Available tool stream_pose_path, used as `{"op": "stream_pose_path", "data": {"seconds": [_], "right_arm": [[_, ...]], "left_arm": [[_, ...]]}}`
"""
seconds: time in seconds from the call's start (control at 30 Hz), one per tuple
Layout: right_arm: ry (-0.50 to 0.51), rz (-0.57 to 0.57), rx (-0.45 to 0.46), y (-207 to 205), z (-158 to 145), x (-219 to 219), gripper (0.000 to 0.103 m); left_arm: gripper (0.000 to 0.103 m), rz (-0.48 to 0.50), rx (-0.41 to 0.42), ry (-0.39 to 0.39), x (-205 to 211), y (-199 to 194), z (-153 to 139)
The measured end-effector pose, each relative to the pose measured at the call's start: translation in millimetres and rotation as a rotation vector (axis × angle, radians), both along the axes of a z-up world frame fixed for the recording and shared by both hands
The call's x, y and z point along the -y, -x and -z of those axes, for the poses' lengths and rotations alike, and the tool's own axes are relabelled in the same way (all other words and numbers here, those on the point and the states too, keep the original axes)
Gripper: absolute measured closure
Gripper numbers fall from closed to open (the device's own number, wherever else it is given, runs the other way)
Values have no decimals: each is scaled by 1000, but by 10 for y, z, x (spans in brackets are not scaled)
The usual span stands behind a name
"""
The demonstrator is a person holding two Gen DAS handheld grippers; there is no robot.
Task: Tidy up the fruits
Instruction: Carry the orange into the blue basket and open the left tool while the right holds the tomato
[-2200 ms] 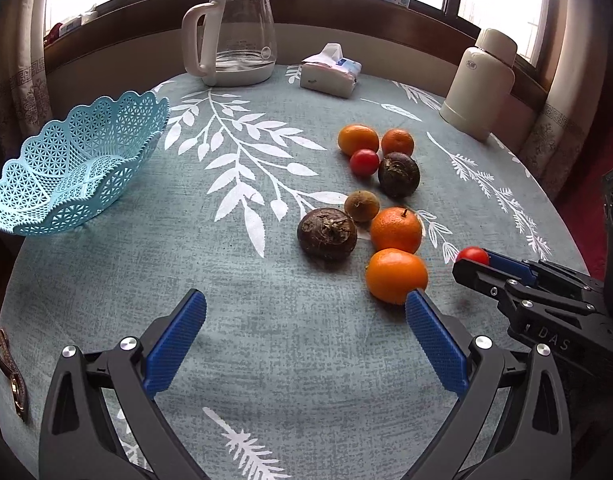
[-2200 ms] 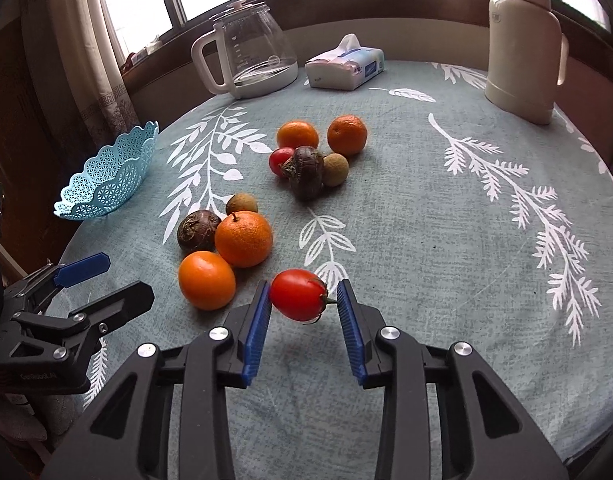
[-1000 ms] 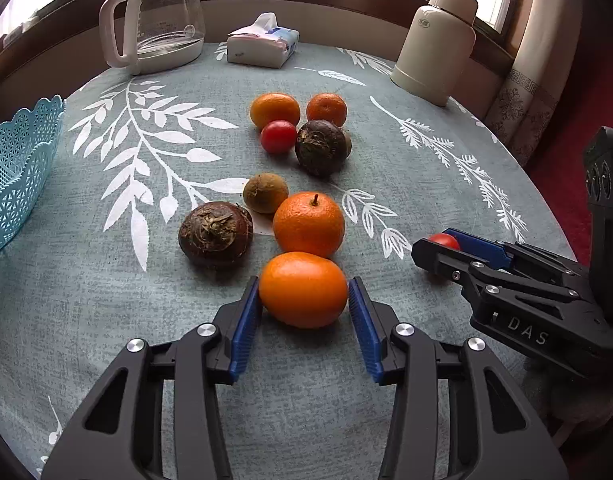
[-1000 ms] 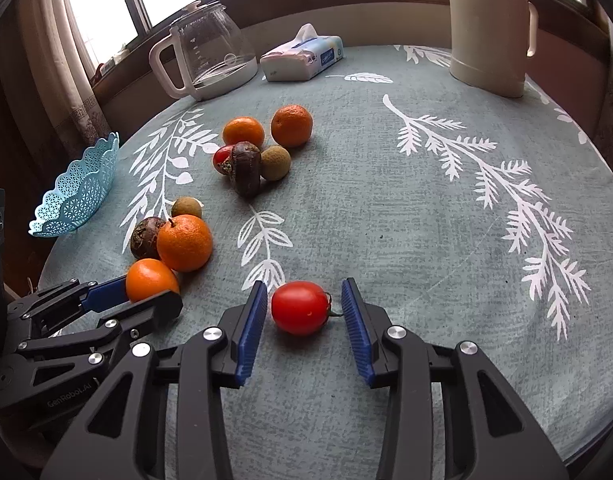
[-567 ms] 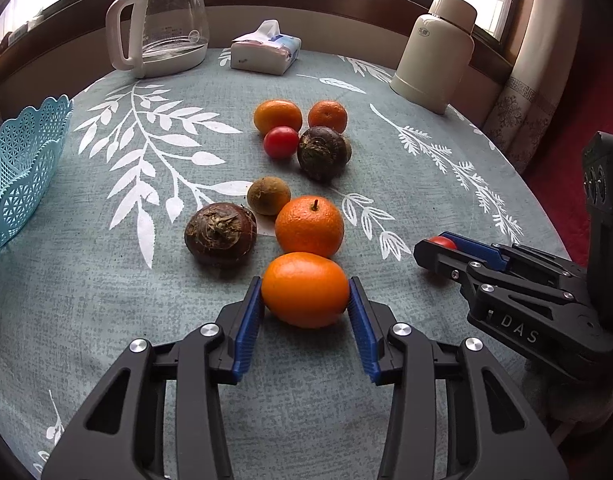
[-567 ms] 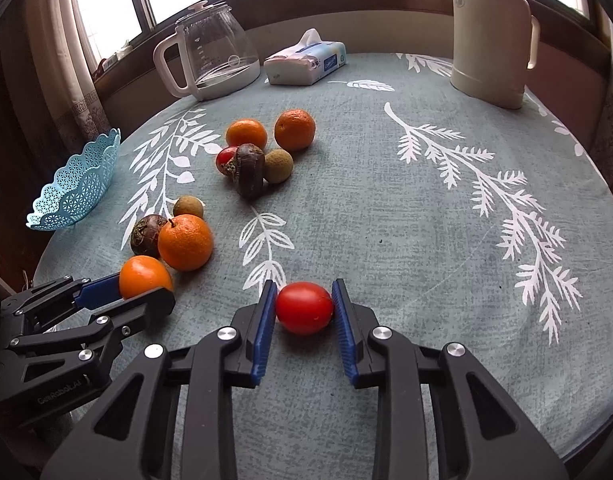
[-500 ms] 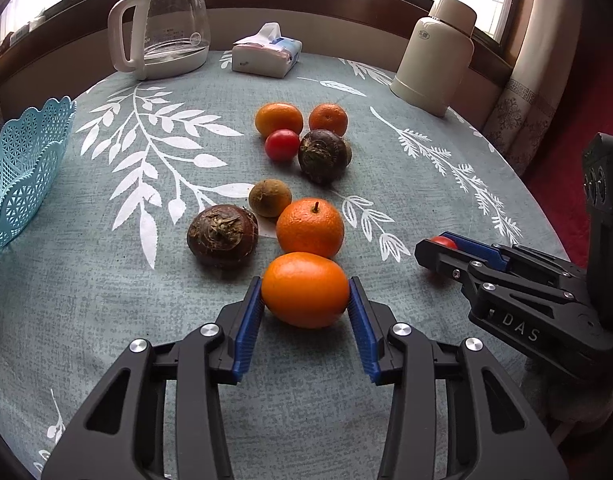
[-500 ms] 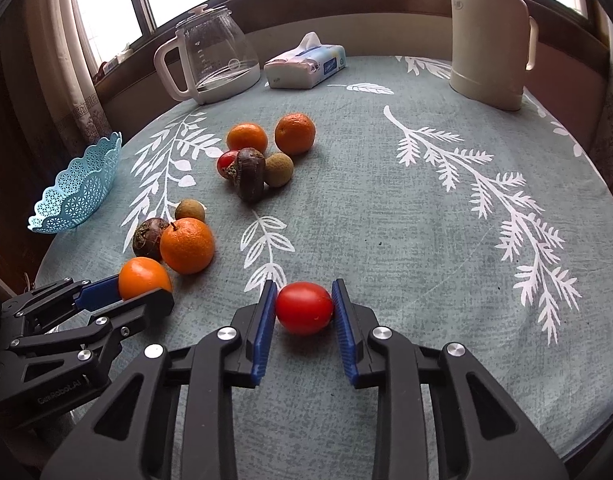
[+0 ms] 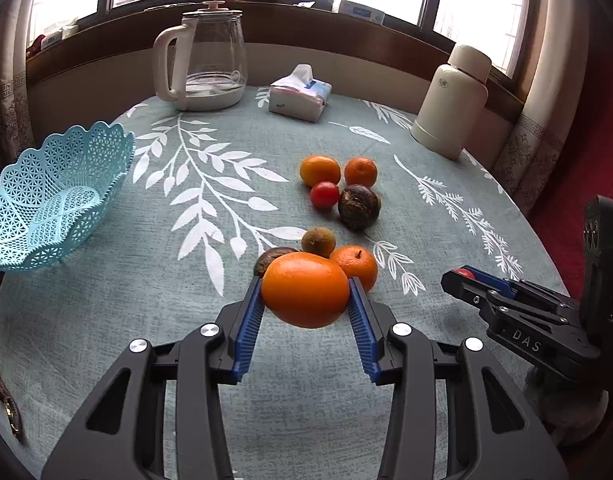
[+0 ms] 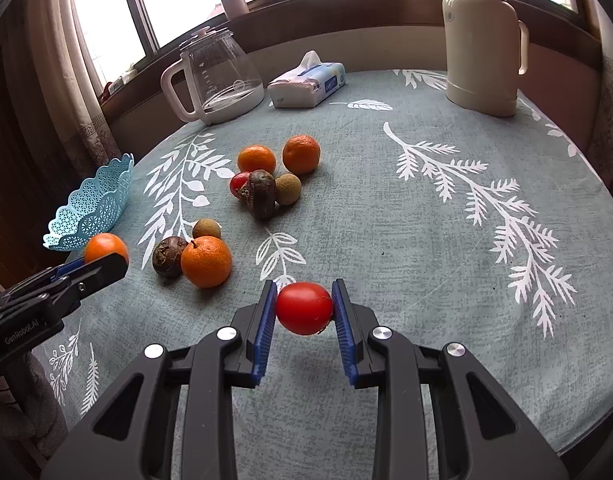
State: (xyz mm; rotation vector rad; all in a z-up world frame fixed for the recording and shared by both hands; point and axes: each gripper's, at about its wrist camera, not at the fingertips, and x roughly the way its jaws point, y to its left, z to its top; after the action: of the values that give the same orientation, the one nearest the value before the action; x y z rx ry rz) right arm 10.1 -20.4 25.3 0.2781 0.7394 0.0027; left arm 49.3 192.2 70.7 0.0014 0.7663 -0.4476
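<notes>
My left gripper (image 9: 305,298) is shut on a large orange (image 9: 305,289) and holds it above the tablecloth. My right gripper (image 10: 304,309) is shut on a red tomato (image 10: 304,308), lifted slightly off the cloth. The light blue lattice basket (image 9: 46,196) stands empty at the table's left edge. On the cloth lie another orange (image 9: 356,266), a brown dark fruit (image 10: 168,255) and a small tan fruit (image 9: 318,241). Further back sits a group of two oranges (image 9: 320,170), a small tomato (image 9: 324,195) and a dark round fruit (image 9: 358,206).
A glass kettle (image 9: 204,68), a tissue pack (image 9: 300,94) and a cream thermos (image 9: 454,100) stand along the far side of the round table. The table edge curves close on the right. A wooden window sill runs behind.
Both grippers have risen: the orange and the tomato, which rested on the cloth between the fingers, now hang above it. The left gripper's view has swung left, showing more of the basket.
</notes>
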Motion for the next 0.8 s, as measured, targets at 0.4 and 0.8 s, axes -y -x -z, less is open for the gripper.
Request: {"op": "stream_pose_path", "data": {"seconds": [0.4, 0.8], "right_arm": [[-29, -19, 3, 6, -33, -149, 74], [-12, -49, -6, -73, -94, -361, 74]], "left_arm": [[60, -191, 92, 0, -723, -267, -267], [60, -356, 97, -12, -1345, -630, -217]]}}
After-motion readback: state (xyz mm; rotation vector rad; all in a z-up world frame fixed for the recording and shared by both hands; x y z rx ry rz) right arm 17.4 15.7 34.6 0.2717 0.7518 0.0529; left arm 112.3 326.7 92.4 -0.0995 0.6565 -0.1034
